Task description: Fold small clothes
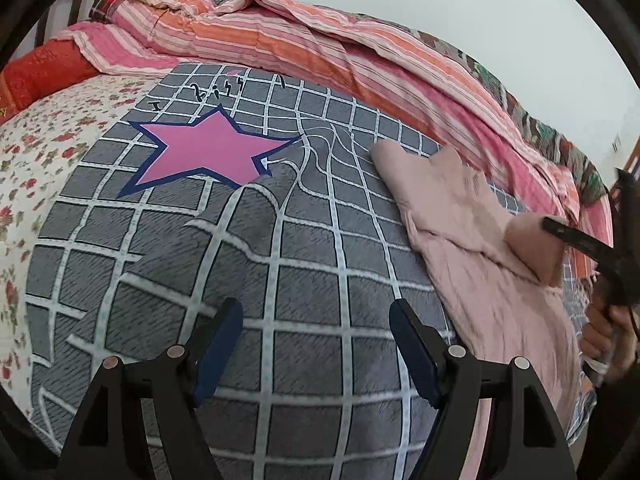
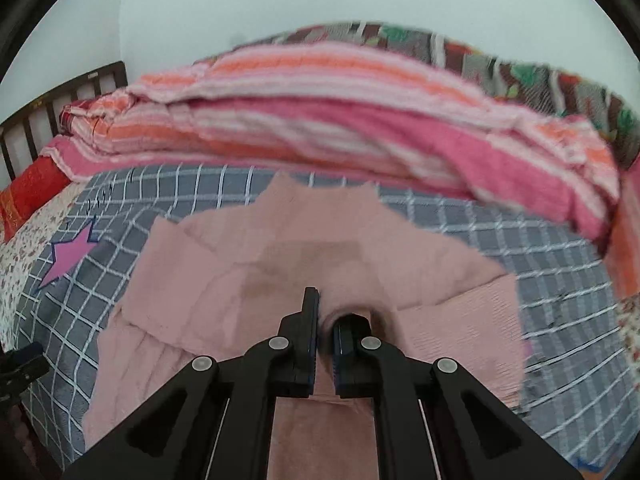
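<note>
Viewing left wrist: soft, light pale pink knit garment [image 1: 472, 240] lies on grey grid-checked bedspread [image 1: 280, 264], best taken by a hem or sleeve edge; left gripper [image 1: 316, 344] fingers released, empty | right wrist: right gripper [image 2: 325, 320] fingers clenched on a garment fold

The bed [image 1: 60, 120] wears a cream floral sheet [image 1: 36, 168], and over most of it lies a grey blanket [image 1: 304, 248] checked in white, with a pink star [image 1: 208, 152] toward its 10 o'clock corner. A pale pink garment [image 1: 472, 248] rests on that blanket at 3 o'clock. At 12 o'clock a pink-and-orange striped quilt [image 1: 280, 36] is heaped along the far edge, with a red pillow [image 1: 44, 72] at 10 o'clock.
</note>
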`<state>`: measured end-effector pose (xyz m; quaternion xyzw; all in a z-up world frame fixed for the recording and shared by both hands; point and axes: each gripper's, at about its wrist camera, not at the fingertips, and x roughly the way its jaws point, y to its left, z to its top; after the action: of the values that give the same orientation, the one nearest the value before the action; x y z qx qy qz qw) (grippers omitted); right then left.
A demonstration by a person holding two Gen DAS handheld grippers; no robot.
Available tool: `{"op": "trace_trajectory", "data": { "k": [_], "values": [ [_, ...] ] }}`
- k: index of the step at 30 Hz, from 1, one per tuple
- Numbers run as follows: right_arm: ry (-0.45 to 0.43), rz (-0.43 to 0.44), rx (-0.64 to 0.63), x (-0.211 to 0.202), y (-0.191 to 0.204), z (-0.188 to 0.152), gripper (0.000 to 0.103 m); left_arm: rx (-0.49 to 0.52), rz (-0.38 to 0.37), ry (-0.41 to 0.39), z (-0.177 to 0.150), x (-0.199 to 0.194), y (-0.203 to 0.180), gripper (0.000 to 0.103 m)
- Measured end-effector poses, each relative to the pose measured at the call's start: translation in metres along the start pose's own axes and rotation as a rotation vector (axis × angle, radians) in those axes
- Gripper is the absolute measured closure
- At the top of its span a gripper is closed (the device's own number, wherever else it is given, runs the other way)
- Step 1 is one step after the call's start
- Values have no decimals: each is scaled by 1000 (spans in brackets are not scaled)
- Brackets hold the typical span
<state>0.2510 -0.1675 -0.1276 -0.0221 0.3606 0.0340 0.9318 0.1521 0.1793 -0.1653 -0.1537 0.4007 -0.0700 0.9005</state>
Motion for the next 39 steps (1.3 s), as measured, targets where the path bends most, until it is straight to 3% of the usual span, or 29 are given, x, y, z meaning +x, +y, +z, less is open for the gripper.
{"op": "trace_trajectory", "data": {
  "k": [3, 5, 7, 9, 11, 13, 15, 17, 20, 24, 30, 32, 34, 36, 39],
  "values": [
    [65, 54, 35, 21, -2, -8, 88, 10, -6, 12, 0, 0, -4, 29],
    [134, 95, 41, 33, -2, -15, 62, 14, -16, 20, 1, 2, -9, 29],
    [168, 130, 26, 32, 0, -23, 55, 23, -31, 28, 0, 4, -18, 29],
    [154, 143, -12, 21, 0, -32, 52, 41, -46, 35, 0, 7, -31, 29],
    [131, 178, -53, 2, -3, -46, 42, 69, -56, 43, -2, 10, -45, 29],
    [97, 196, -74, -17, -13, -58, 42, 95, -68, 58, -3, 14, -62, 29],
    [56, 189, -76, -36, -33, -70, 40, 123, -93, 75, -6, 17, -81, 29],
    [7, 146, -33, -51, -59, -83, 30, 153, -114, 87, -7, 20, -100, 29],
    [-42, 63, 80, -60, -101, -102, 30, 228, -150, 97, -13, 26, -144, 29],
    [-31, 48, 223, -47, -131, -123, 30, 312, -155, 106, -20, 37, -198, 29],
    [-78, 7, 226, -40, -131, -132, 30, 434, 16, 48, -20, 64, -255, 29],
    [-73, 12, 227, -39, -132, -132, 28, 453, 31, 44, -18, 71, -263, 29],
    [-61, 15, 230, -37, -135, -133, 28, 446, 17, 31, -13, 76, -270, 30],
    [-57, 14, 224, -37, -133, -132, 26, 406, 49, -13, -2, 79, -269, 44],
    [-52, 6, 219, -36, -132, -132, 26, 218, 7, -25, 26, 79, -241, 47]
  ]
}}
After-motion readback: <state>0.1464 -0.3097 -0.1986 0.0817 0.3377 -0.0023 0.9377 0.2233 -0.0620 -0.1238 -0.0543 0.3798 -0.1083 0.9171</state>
